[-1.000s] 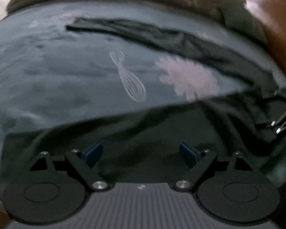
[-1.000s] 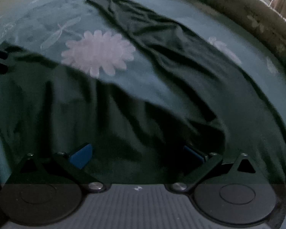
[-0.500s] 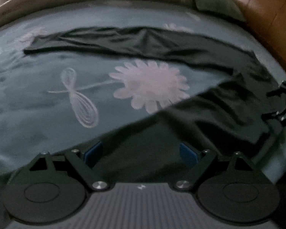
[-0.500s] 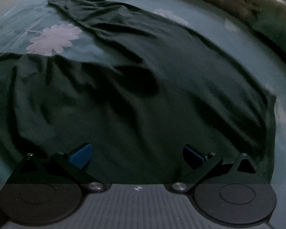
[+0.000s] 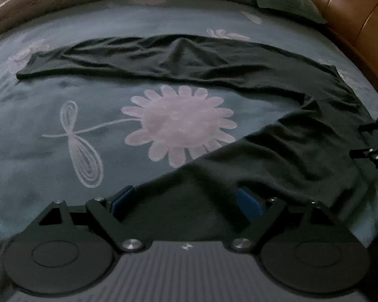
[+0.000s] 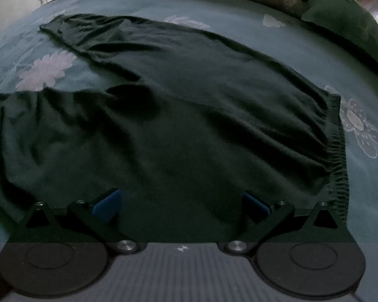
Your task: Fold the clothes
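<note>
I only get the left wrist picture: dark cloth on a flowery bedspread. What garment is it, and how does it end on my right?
Observer: It looks like trousers. The right wrist view shows a gathered elastic waistband at their right end.
Operator: Anything beside that end?
Observer: A white dotted flower printed on the bedspread, just right of the waistband.
Operator: Is the right claw gripping the cloth?
Observer: No. The right claw is open, its blue pads wide apart over the fabric.
</note>
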A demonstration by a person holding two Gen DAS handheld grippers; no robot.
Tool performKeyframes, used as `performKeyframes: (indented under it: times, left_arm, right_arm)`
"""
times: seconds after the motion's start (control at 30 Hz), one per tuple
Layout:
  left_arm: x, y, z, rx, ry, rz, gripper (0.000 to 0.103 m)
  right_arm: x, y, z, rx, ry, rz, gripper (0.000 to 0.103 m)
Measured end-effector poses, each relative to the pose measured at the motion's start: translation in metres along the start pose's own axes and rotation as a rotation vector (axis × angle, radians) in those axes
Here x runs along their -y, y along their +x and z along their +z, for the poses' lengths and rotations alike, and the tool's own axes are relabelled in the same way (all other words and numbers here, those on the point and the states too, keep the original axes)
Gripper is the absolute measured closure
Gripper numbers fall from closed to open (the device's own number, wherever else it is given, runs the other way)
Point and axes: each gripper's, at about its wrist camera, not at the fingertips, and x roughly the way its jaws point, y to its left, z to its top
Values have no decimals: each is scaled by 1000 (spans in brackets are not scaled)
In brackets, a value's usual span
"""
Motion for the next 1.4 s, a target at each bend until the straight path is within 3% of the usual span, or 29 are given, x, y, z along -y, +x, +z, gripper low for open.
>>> performKeyframes:
  times: [0.1,0.2,0.4,0.57,0.73,0.87,1.17,1.33,1.4]
  left_arm:
    - [-10,10,0,-52,-70,-19,15]
    - [-19,8,10,-39,-75,-21,15]
    - [-47,3,61,32,17,42,15]
    - [-91,13,114,95,72,119,15]
    - [-151,39,169,152,-6,180,15]
    - [-188,67,194,183,-116,186,15]
    - [-240,111,207,190,-279,145,15]
    - [-259,101,217,188,-363,229,16]
    - [-257,95,226,217,-367,159,16]
  right_arm:
    - [4,2,-6,7,19,9,0]
    - [3,3,-8,16,33,3,0]
    - [-2,6,-7,16,58,-26,0]
    - [-5,10,-2,-6,78,-50,0]
    - [-6,13,3,-35,103,-69,0]
    - [-6,14,5,-53,114,-77,0]
    - [-8,16,10,-79,139,-94,0]
    - [-7,17,10,-84,140,-92,0]
    - [-7,18,11,-93,137,-91,0]
